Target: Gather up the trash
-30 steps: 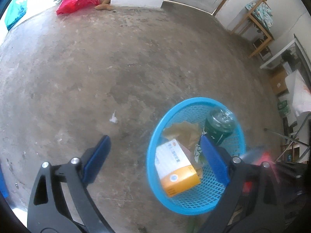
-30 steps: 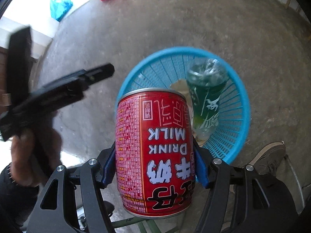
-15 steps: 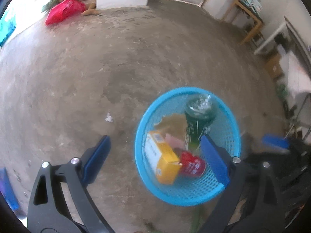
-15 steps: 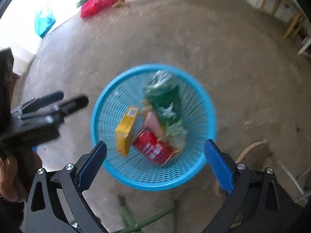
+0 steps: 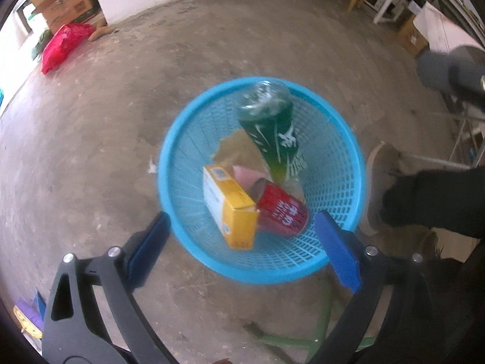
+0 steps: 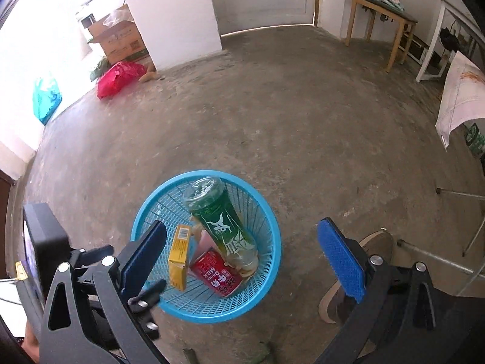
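A blue mesh basket stands on the concrete floor and also shows in the right wrist view. In it lie a red milk can, a yellow box, a green bottle and brown paper. My left gripper is open and empty, above the basket's near side. My right gripper is open and empty, higher above the basket.
A small white scrap lies on the floor left of the basket. A red bag, a teal bag and cardboard boxes sit by the far wall. A wooden table stands at the back right. A shoe is beside the basket.
My right gripper opened and let the red milk can fall into the basket, then rose and pulled back. My left gripper moved right, over the basket.
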Tool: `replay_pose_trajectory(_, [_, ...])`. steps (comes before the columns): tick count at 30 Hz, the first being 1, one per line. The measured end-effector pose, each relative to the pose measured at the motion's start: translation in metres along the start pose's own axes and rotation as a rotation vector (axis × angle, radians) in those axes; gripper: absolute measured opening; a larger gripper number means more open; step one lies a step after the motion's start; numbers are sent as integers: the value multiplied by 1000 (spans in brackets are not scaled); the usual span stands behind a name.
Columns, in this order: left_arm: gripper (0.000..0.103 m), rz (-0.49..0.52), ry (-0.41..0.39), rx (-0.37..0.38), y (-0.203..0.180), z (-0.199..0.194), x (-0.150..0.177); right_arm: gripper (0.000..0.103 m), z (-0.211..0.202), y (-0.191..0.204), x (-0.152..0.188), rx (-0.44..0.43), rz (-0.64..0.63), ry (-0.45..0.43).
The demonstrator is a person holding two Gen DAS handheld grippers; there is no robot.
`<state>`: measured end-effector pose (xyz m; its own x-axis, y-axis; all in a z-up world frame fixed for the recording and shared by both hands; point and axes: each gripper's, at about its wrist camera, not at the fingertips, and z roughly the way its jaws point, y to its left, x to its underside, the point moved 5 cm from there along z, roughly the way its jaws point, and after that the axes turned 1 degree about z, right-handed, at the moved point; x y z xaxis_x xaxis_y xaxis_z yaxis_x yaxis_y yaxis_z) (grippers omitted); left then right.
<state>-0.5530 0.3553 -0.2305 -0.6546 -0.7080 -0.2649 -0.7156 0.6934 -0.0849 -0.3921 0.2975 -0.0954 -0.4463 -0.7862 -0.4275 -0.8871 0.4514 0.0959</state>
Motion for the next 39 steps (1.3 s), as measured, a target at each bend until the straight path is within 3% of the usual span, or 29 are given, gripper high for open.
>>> replay_pose_trajectory(4, [92, 0, 7, -9, -4, 1, 2, 97, 3, -2, 2, -4, 9, 1])
replay_pose_trajectory(9, [94, -3, -3, -108, -2, 2, 2, 97, 3, -3, 2, -6, 18, 5])
replay_pose_trajectory(13, [94, -14, 2, -123, 1, 3, 2, 97, 3, -4, 1, -8, 18, 1])
replay_pose_trajectory(16, [94, -13, 7, -179, 4, 4, 2, 97, 3, -4, 1, -10, 18, -1])
replay_pose_trajectory(39, [94, -10, 23, -142, -1, 12, 6, 97, 7, -6, -1, 4, 41, 11])
